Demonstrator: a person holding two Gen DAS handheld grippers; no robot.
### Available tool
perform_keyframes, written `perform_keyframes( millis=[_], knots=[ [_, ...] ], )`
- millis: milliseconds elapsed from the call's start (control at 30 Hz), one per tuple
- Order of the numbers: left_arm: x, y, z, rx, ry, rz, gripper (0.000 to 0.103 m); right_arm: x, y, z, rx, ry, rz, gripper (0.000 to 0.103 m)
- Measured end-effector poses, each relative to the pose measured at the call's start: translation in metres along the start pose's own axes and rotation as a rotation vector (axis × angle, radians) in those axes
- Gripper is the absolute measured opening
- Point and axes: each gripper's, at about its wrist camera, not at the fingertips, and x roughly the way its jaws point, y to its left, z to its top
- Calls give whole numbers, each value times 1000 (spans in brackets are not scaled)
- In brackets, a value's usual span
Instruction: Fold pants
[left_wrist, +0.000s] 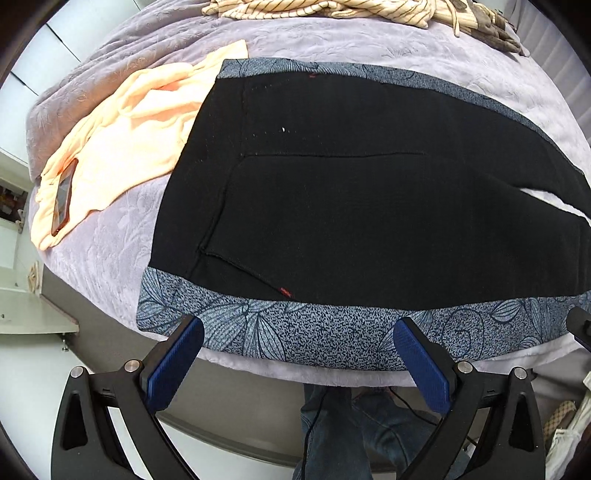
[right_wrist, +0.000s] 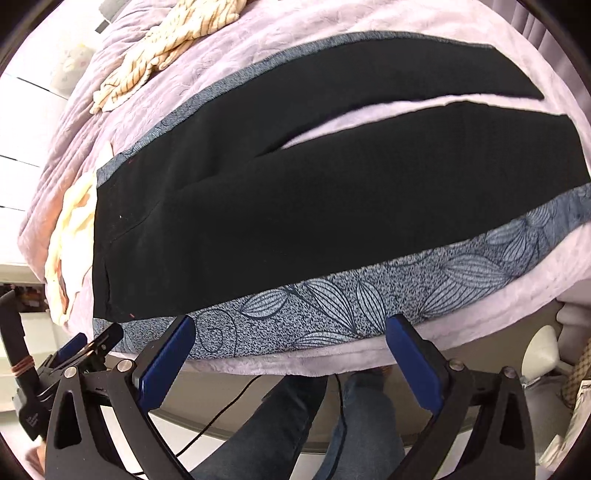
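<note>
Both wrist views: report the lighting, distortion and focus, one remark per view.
Left wrist view: even, soft light; fisheye bows the pants and bed edge; the black fabric loses detail, print stays sharp. Right wrist view: brighter and washed out at the top left, the purple blanket near overexposed; same barrel curve, no motion blur.

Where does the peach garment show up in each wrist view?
Left wrist: the peach garment lies upper left, beside the pants, with a phone on it.
Right wrist: only a pale strip shows at the left edge, beside the pants' waist end.
Shared landmark: the striped cloth at the bed's far side.
</note>
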Motion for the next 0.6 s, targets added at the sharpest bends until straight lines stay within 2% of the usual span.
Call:
perform_keyframes(
  millis=[100, 233, 300, 367, 433, 467, 500, 533, 600],
  knots=[
    [7, 2, -3, -8, -4, -16, 103, 3, -2, -3, -5, 0, 1, 103],
    [20, 17, -4, -72, -3, -122, 103, 8, -4, -4, 1, -5, 29, 103],
    [23, 30, -5, -114, -15, -193, 103, 11, -8, -4, 22, -1, 99, 103],
    [24, 43, -7, -141, -20, -284, 103, 16, -17, -7, 68, 6, 232, 101],
    [25, 55, -11, -160, -30, -355, 103, 28, -34, -14, 146, 38, 378, 87],
    [25, 60, -13, -164, -32, -378, 103, 35, -41, -18, 177, 59, 426, 61],
    [26, 63, -15, -165, -31, -398, 103, 44, -49, -23, 212, 88, 473, 45],
    [27, 66, -17, -164, -28, -409, 103, 53, -58, -29, 250, 111, 506, 45],
    [30, 68, -21, -164, -21, -409, 103, 67, -70, -37, 297, 126, 517, 45]
  ],
)
